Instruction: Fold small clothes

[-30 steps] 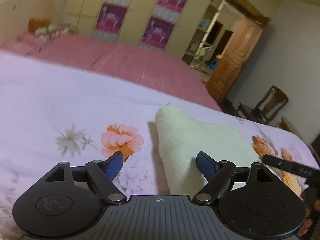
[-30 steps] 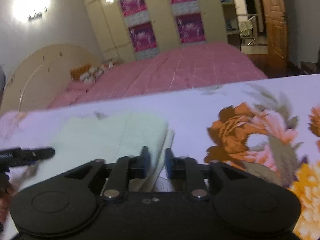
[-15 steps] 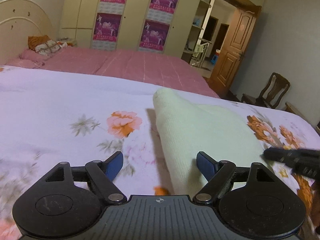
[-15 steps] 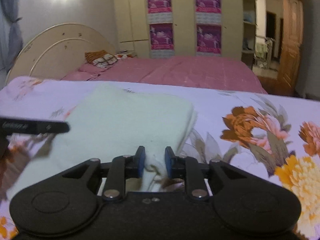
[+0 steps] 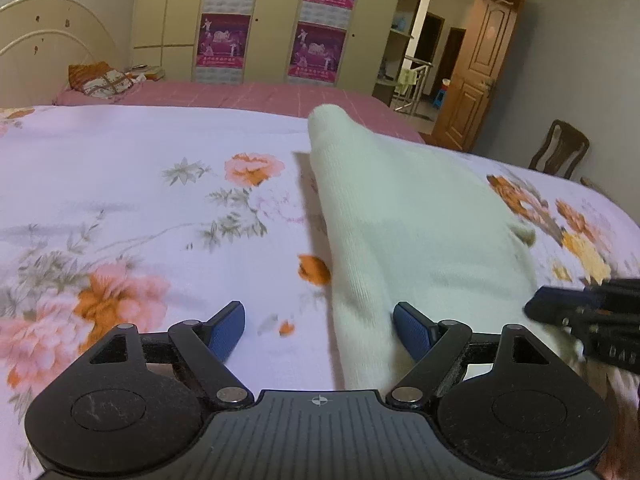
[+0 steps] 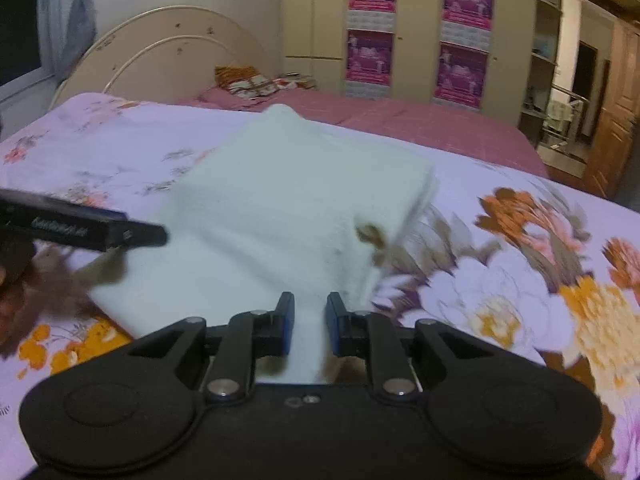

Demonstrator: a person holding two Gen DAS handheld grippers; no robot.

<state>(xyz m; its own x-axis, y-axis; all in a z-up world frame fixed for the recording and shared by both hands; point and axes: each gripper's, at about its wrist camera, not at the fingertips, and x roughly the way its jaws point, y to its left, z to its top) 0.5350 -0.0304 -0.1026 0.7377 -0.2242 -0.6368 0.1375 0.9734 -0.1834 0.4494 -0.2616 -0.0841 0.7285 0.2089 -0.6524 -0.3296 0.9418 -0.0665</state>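
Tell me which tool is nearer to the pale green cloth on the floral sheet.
Right. The right tool has just been closing, its pads pinching the pale green cloth; the left tool is open, one pad beside its folded edge.

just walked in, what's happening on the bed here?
A person with a gripper in each hand is folding a pale green garment on a floral bedsheet. The right gripper has just been closing and pinches the garment's near edge between its pads. The left gripper is open, with the garment's left fold lying against its right pad, not clamped.
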